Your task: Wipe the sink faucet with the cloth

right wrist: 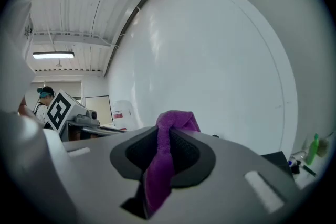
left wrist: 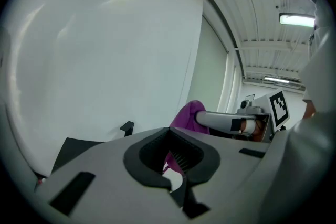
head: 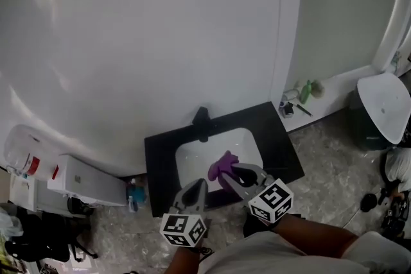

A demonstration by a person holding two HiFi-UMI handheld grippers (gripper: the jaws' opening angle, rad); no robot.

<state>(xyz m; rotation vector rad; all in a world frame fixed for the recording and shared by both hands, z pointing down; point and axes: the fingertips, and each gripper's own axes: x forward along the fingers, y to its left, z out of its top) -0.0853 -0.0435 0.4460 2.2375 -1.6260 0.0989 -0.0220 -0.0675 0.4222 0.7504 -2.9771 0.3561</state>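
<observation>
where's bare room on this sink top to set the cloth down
Bare strips of the black counter lie left and right of the basin. The back middle holds the faucet; the front is crowded by the left gripper and the right gripper holding the cloth.

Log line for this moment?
right gripper shut on cloth | left gripper shut, empty | cloth over sink, clear of faucet

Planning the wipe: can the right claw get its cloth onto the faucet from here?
Probably yes. The right claw holds the purple cloth over the basin, and nothing stands between it and the black faucet.
</observation>
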